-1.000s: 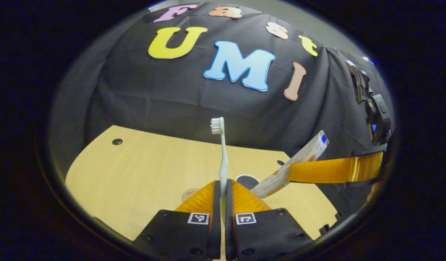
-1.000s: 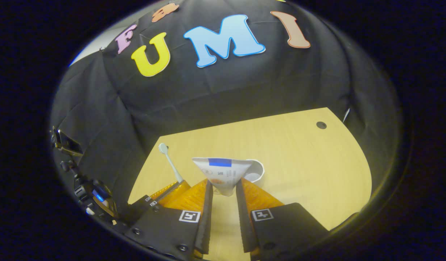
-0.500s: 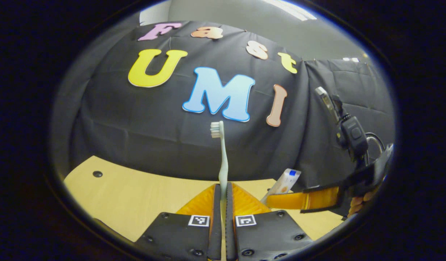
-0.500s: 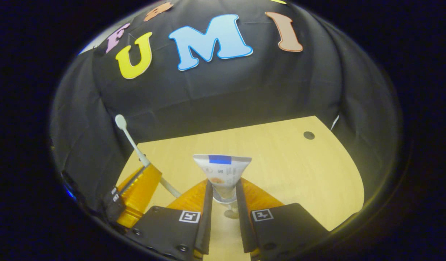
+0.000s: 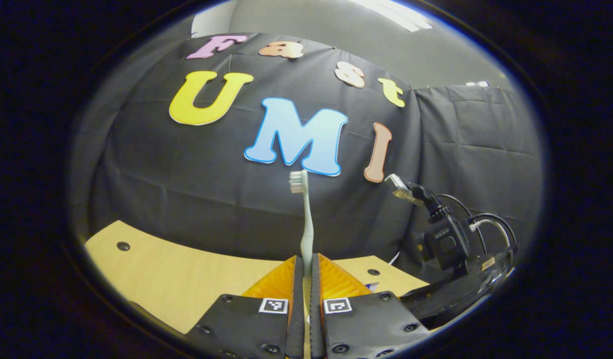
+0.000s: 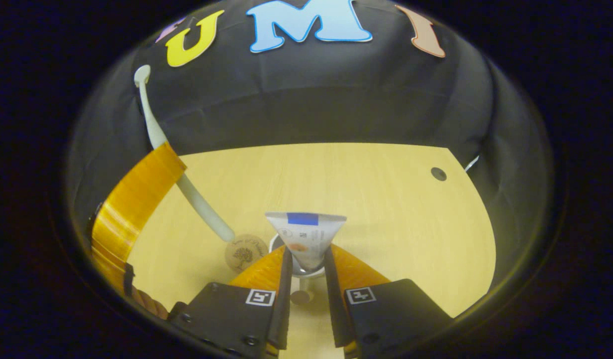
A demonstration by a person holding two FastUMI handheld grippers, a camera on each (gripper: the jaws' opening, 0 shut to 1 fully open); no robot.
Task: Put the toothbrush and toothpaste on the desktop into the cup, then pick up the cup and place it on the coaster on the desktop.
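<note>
In the left gripper view, my left gripper [image 5: 306, 264] is shut on the handle of a pale toothbrush [image 5: 306, 219], which stands upright with its bristles at the top. The right gripper's black body [image 5: 456, 294] is low on the right. In the right gripper view, my right gripper [image 6: 306, 252] is shut on a white toothpaste tube [image 6: 306, 237], crimped end forward. A white cup rim [image 6: 272, 244] peeks out from behind the tube; the rest of the cup is hidden. The round wooden coaster [image 6: 245, 253] lies just left of it. The left gripper [image 6: 162, 157] hangs at the left, with the toothbrush [image 6: 197, 199] slanting down toward the coaster.
The light wooden desktop [image 6: 376, 199] reaches back to the black cloth wall. It has a dark cable hole [image 6: 438, 173] at the far right and another hole [image 5: 122, 246] at its left side. A camera and cables [image 5: 443, 239] sit on top of the right gripper.
The right gripper has carried the toothpaste over the cup, beside the coaster. The left gripper has risen and come closer to the right one, still gripping the toothbrush.
</note>
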